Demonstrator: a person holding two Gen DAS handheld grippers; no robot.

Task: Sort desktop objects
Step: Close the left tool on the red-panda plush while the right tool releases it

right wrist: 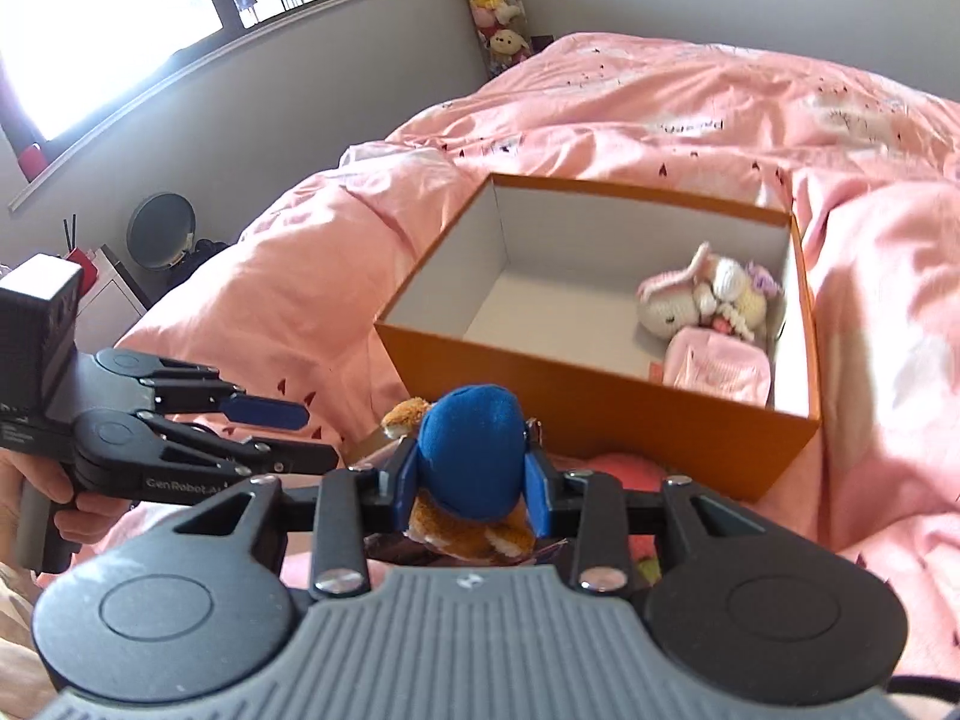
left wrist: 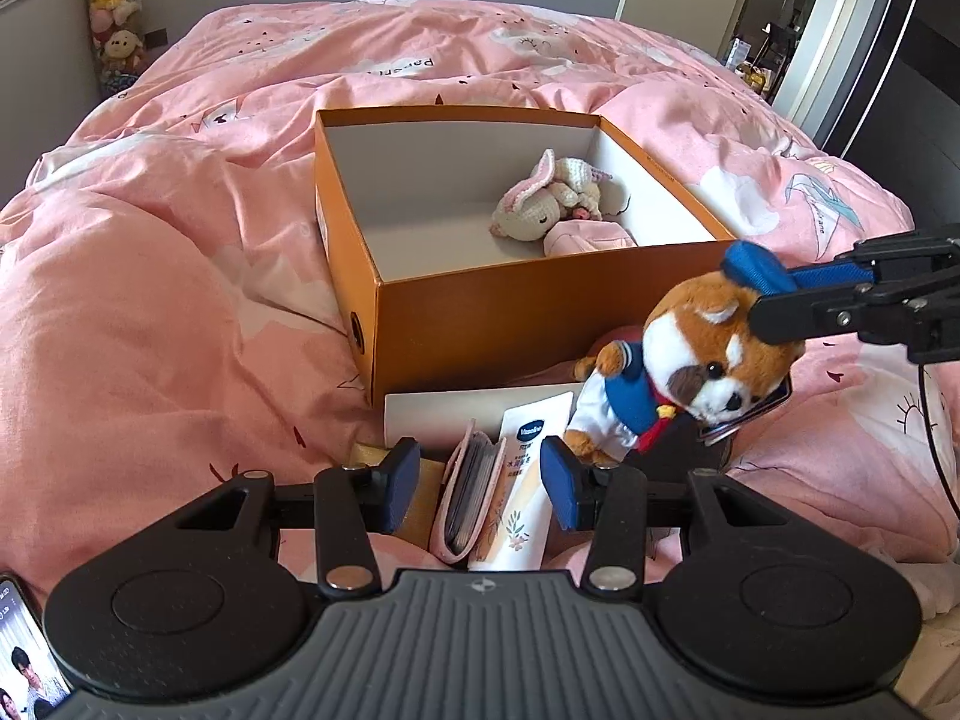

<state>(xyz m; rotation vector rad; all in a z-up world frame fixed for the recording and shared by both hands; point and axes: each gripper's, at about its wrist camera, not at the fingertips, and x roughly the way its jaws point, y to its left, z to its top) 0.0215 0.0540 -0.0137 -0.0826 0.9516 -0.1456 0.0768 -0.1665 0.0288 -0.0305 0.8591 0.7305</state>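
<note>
1. Nearest the left wrist camera, the left gripper [left wrist: 480,483] stands with its jaws apart and nothing pressed between its blue pads [left wrist: 401,483]. A person's hand [right wrist: 81,510] holds its handle, seen in the right wrist view.
2. Below and between those jaws lie a pink card wallet [left wrist: 465,495], standing on edge with its cards showing, and a white Vaseline tube [left wrist: 523,483] just beside it on the right. Both rest on the pink duvet [left wrist: 150,312], near a white flat box [left wrist: 444,414] and a gold-coloured item [left wrist: 423,489] partly hidden by the left finger.
3. At the lower left corner of the left wrist view, a phone [left wrist: 24,660] shows a lit screen.
4. The right gripper [right wrist: 474,480] is clamped on the blue hat [right wrist: 471,450] of the plush toy [left wrist: 690,360], one pad on each side of the hat. The toy, brown and white with a blue vest, hangs tilted from this grip, clear of the duvet, just in front of the near wall of the orange box [left wrist: 498,312].
5. The orange box stands open on the duvet, its interior white. Inside it, toward the right end, lie a crocheted doll [left wrist: 552,195] and a pink fabric item [left wrist: 591,237], touching each other.
6. Beyond the bed, a column of stuffed toys [left wrist: 114,12] stands in the room corner. A window [right wrist: 120,18] is visible in the right wrist view.
</note>
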